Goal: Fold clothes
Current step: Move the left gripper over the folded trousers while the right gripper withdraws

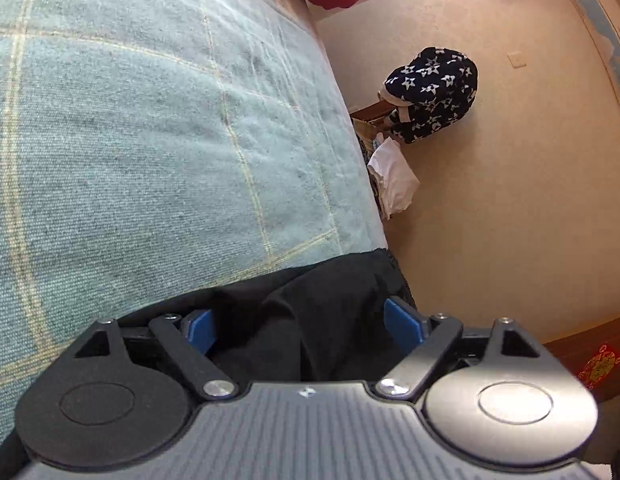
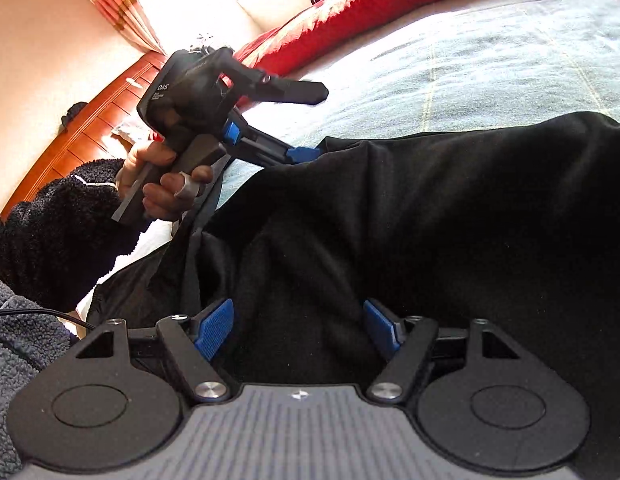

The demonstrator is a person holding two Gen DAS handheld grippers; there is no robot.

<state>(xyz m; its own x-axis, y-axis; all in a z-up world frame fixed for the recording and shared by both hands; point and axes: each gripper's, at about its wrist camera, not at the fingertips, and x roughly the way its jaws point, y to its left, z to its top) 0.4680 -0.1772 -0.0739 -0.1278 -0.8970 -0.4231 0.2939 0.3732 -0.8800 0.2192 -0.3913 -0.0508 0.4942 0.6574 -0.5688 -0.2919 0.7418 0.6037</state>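
Checked bedspread (image 1: 149,120) under black garment (image 2: 430,208); left gripper (image 1: 301,328), right gripper (image 2: 297,328) jaws wide, gripping nothing.

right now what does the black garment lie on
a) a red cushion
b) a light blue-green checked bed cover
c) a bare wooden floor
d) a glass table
b: in the right wrist view the black garment is spread over the light blue-green checked bed cover, and the left wrist view shows the same cover beyond it; the red cushion lies further back, apart from it.
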